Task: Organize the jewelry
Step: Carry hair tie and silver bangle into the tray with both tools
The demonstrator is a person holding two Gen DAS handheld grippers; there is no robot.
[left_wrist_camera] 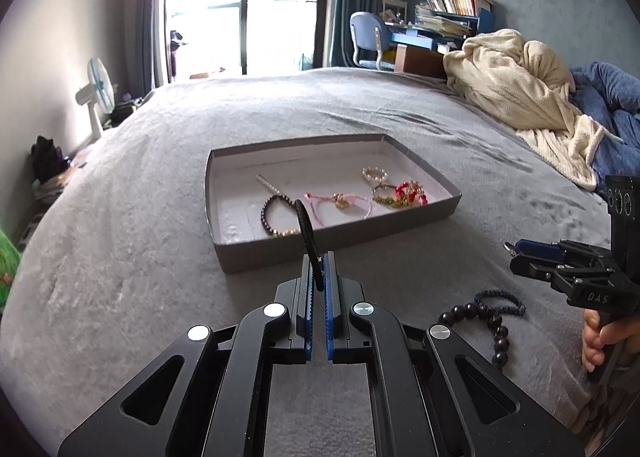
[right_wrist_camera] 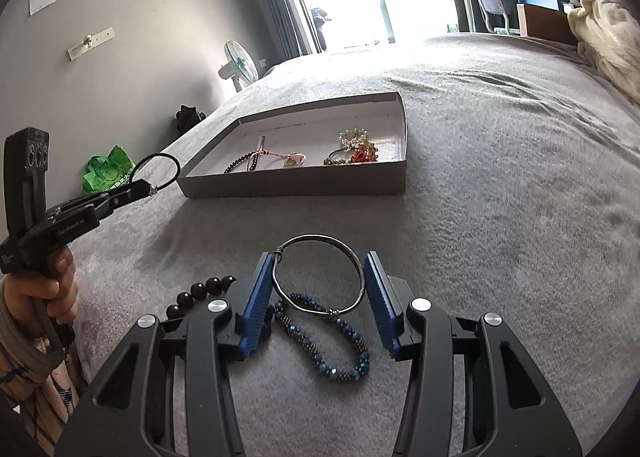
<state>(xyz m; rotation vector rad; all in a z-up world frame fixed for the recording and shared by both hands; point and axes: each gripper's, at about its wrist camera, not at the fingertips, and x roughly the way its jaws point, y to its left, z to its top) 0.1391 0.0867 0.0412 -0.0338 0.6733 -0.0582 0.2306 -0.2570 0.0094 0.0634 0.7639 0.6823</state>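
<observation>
Two grippers over the bed (left_wrist_camera: 160, 161). Box (left_wrist_camera: 400, 227) lies straight ahead, just beyond the left gripper (left_wrist_camera: 319, 273), whose jaws pinch a black hair tie (left_wrist_camera: 306, 231) edge-on. Right gripper (right_wrist_camera: 320, 289): jaws spread, straddling a metal bangle (right_wrist_camera: 318, 273) lying flat on the bed.

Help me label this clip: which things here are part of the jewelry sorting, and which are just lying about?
Job: tray, black ring in left gripper, bangle between open right gripper fingers, blue bracelet, black beads.
Lying about: fan, blanket, chair.
</observation>
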